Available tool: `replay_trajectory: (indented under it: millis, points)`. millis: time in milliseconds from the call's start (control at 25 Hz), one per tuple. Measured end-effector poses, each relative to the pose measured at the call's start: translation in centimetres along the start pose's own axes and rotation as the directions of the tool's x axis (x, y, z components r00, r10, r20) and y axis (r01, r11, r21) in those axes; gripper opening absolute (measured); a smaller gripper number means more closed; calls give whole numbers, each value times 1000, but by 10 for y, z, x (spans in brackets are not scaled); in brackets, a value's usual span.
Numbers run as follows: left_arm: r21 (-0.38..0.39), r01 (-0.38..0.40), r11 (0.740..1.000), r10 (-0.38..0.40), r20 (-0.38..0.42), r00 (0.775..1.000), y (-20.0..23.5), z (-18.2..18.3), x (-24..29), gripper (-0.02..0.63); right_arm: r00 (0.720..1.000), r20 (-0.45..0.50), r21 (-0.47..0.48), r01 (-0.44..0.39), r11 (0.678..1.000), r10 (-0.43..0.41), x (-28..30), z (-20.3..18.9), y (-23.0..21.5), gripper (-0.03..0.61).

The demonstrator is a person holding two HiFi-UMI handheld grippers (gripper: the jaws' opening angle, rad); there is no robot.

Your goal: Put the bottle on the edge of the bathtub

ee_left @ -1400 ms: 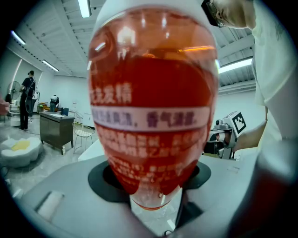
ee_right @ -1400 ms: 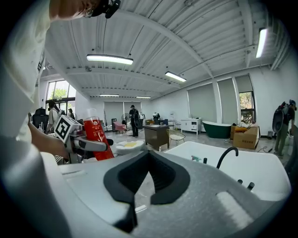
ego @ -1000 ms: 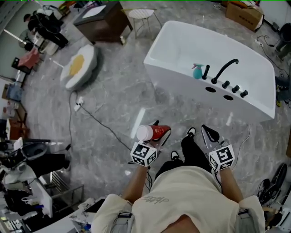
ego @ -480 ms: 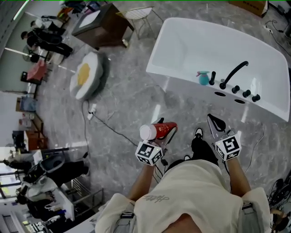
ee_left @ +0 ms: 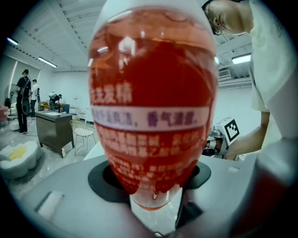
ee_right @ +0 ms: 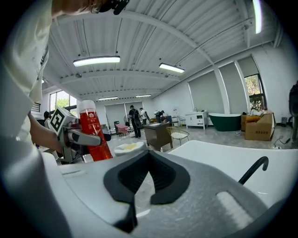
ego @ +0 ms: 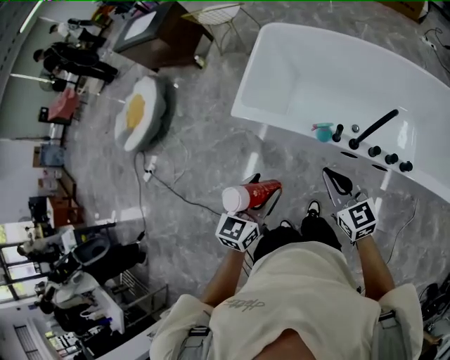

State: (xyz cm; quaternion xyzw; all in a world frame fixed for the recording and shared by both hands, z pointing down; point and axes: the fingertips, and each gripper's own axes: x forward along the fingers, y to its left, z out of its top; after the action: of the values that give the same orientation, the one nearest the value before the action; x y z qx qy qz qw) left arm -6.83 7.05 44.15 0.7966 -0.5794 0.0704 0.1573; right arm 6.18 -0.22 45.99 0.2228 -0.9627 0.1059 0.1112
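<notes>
A red bottle (ego: 246,197) with a white cap lies sideways in my left gripper (ego: 261,194), which is shut on it above the grey floor. In the left gripper view the bottle (ee_left: 153,116) fills the frame between the jaws. My right gripper (ego: 336,183) hangs to the right with its jaws together and nothing in them. The white bathtub (ego: 281,119) stands ahead and to the right, its near edge a short way beyond both grippers. A black faucet (ego: 373,129) and a small teal object (ego: 323,131) sit on that edge. The right gripper view shows the bottle (ee_right: 93,135) at its left.
On the floor to the left lies an egg-shaped cushion (ego: 140,112), with a cable (ego: 176,193) running from it toward my feet. A brown cabinet (ego: 151,31) and a wire chair (ego: 218,14) stand behind. People (ego: 70,67) and equipment crowd the far left.
The bathtub and the floor have slid down and nearer in the head view as the person moved toward the tub. The bottle stays in the left gripper.
</notes>
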Motion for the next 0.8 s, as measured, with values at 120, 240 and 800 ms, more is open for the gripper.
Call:
replay_trajectory:
  millis: [120, 240, 800]
  points:
    - [31, -6, 999, 7, -23, 1000, 10, -2, 14, 299, 1000, -26, 16, -2, 1000, 2, 14, -4, -10, 0]
    - [33, 10, 999, -9, -38, 999, 21, -6, 29, 299, 999, -52, 31, 7, 999, -6, 29, -8, -20, 0]
    - [152, 255, 955, -242, -99, 965, 112, -3, 104, 298, 986, -83, -3, 147, 989, -147, 116, 37, -31, 0]
